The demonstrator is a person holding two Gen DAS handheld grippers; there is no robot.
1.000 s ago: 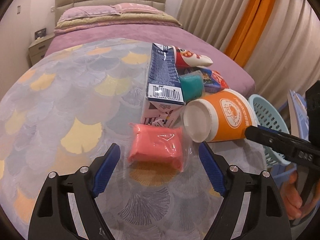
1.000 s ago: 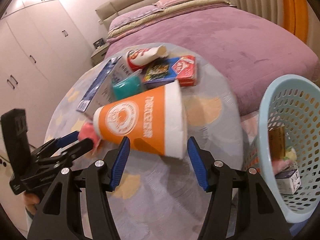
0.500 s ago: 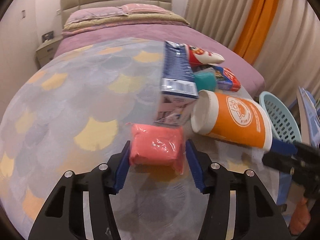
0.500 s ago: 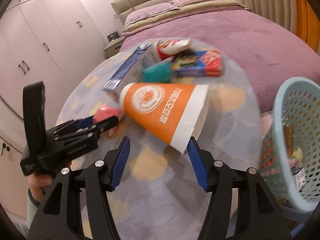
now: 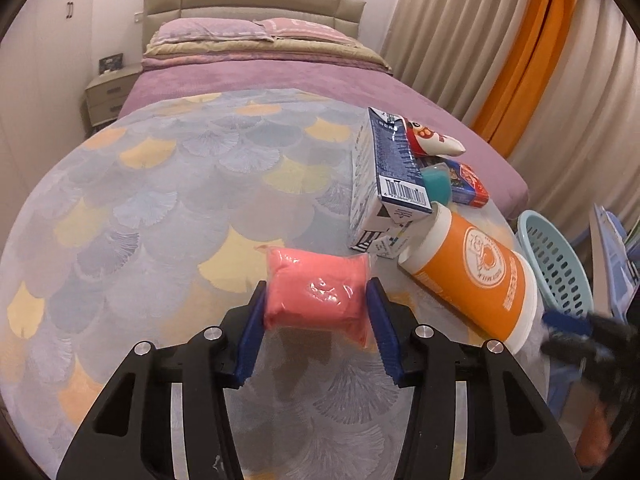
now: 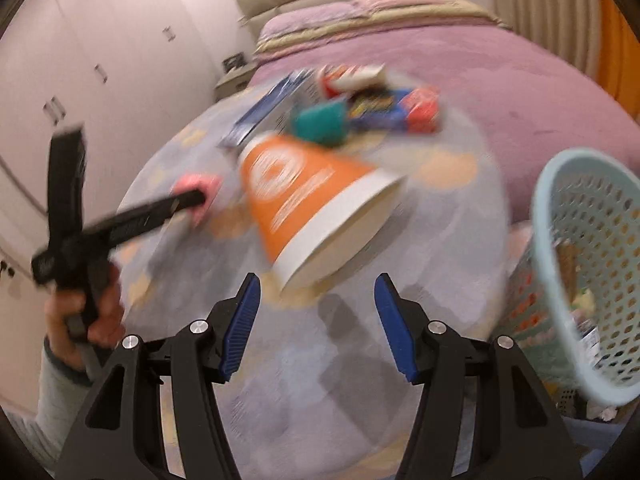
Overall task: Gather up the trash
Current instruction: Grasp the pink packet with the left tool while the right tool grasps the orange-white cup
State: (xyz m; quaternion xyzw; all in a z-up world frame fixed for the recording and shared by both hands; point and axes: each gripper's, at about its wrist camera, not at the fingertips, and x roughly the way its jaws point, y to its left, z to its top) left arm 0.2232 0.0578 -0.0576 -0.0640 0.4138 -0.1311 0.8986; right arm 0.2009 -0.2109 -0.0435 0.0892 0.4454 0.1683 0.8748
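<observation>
Trash lay scattered on the round counter (image 5: 140, 208), with the blue basket (image 6: 592, 272) off its right edge. The left claw (image 5: 316, 304) had its pads pressed on both sides of the pink packet (image 5: 316, 292), so its next move was rightward toward that basket. The right claw (image 6: 316, 320) stood half open and empty; the orange cup (image 6: 312, 204) lay on its side just ahead, wide mouth toward it.
</observation>
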